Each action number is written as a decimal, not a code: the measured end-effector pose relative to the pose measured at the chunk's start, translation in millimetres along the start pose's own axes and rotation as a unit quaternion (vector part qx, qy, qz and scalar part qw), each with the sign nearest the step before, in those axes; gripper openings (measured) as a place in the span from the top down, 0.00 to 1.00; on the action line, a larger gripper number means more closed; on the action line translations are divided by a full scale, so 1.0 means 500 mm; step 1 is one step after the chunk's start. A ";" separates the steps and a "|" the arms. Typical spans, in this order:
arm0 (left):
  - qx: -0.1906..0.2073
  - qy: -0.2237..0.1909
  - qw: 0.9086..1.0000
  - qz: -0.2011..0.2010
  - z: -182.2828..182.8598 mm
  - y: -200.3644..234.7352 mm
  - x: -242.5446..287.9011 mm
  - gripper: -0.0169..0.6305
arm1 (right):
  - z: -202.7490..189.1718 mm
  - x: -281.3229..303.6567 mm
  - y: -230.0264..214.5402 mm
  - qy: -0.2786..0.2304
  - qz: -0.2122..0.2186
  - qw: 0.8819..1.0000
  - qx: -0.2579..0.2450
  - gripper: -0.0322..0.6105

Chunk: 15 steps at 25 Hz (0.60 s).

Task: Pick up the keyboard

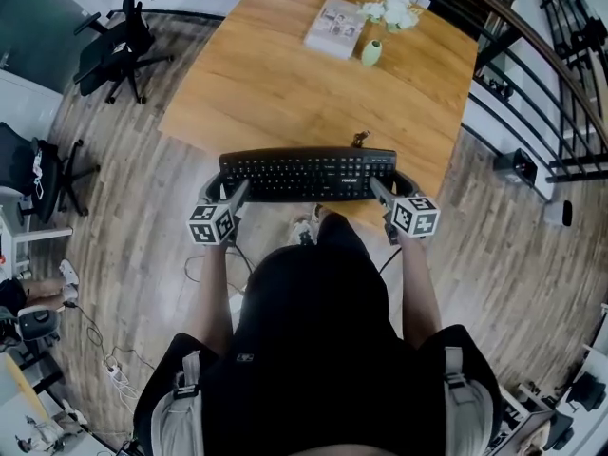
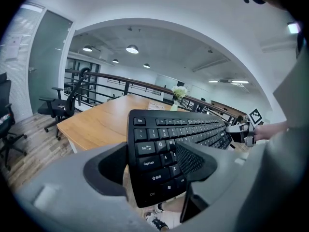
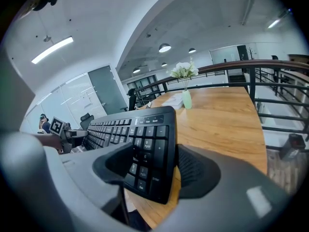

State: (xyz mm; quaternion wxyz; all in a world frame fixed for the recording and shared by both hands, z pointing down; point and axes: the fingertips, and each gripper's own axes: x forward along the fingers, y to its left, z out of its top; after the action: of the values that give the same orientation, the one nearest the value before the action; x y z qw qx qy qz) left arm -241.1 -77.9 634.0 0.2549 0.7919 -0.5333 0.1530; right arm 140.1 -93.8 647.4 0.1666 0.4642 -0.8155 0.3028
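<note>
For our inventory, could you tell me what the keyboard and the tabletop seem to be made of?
The keyboard looks like matte black plastic: moulded keys, white legends. The tabletop seems wood or wood-look laminate, satin, given its warm grain streaks.

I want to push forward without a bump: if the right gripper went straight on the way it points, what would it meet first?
The right gripper grips the keyboard by its end. Past that, it would probably meet the bare wooden table, short of the green vase. Depth is uncertain.
</note>
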 end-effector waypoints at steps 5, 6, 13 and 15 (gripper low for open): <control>0.007 -0.019 1.000 0.004 0.025 -0.029 -0.003 0.51 | 0.011 -0.026 -0.014 -0.006 0.004 1.000 0.007 0.51; 0.007 -0.021 1.000 0.004 0.030 -0.033 -0.003 0.51 | 0.016 -0.029 -0.017 -0.008 0.005 1.000 0.006 0.51; 0.010 -0.029 0.999 0.014 0.067 -0.067 -0.013 0.51 | 0.057 -0.056 -0.029 -0.014 0.007 1.000 -0.015 0.51; 0.011 -0.032 0.999 0.018 0.076 -0.083 -0.022 0.50 | 0.067 -0.071 -0.032 -0.012 0.009 1.000 -0.022 0.51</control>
State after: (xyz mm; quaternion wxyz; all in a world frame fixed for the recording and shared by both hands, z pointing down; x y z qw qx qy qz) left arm -208.2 -78.5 586.8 0.2264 0.7893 -0.5538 0.1383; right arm 172.3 -98.4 608.0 0.1644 0.4562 -0.8282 0.2809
